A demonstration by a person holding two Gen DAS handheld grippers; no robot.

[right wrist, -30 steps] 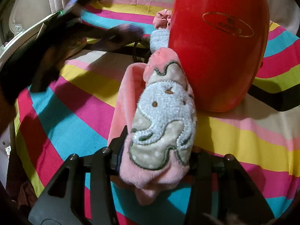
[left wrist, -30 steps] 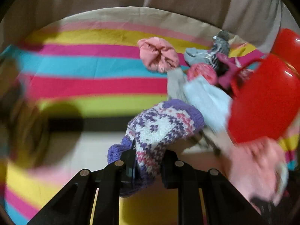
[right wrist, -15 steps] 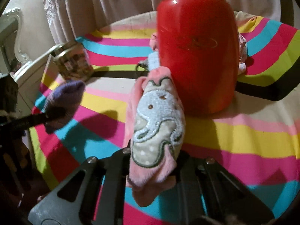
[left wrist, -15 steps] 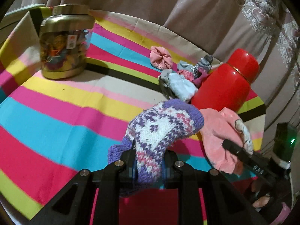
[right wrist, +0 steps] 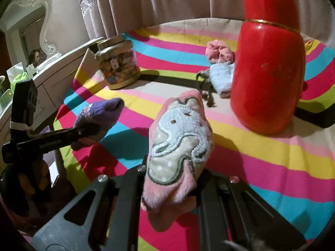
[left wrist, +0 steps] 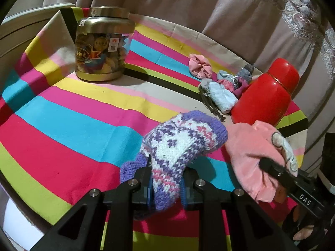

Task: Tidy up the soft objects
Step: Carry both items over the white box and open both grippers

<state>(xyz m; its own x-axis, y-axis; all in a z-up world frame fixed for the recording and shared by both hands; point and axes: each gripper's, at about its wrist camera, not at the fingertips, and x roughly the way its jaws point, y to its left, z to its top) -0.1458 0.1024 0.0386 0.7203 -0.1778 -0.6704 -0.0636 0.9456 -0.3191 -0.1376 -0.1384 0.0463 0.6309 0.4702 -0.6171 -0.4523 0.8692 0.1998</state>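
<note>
A purple and white knitted sock [left wrist: 184, 142] is clamped in my left gripper [left wrist: 166, 175], held above the striped cloth. From the right wrist view the same sock [right wrist: 98, 117] and left gripper [right wrist: 88, 132] appear at the left. My right gripper [right wrist: 173, 173] is shut on a pink fleece sock [right wrist: 180, 129] with a white elephant patch, lifted off the cloth. In the left wrist view, that pink sock [left wrist: 251, 146] hangs at the right in the right gripper [left wrist: 270, 167]. A small pile of socks [left wrist: 222, 96] lies beside the red flask.
A red flask [right wrist: 268, 73] stands at the right on the round table's striped cloth [left wrist: 62, 121]. A gold-lidded jar [left wrist: 102, 46] stands at the far left. A crumpled pink sock [left wrist: 200, 65] lies behind the pile. Curtains hang behind the table.
My left gripper carried the purple sock leftward, away from the pile and flask. My right gripper closed on the pink sock and raised it, backing off from the flask.
</note>
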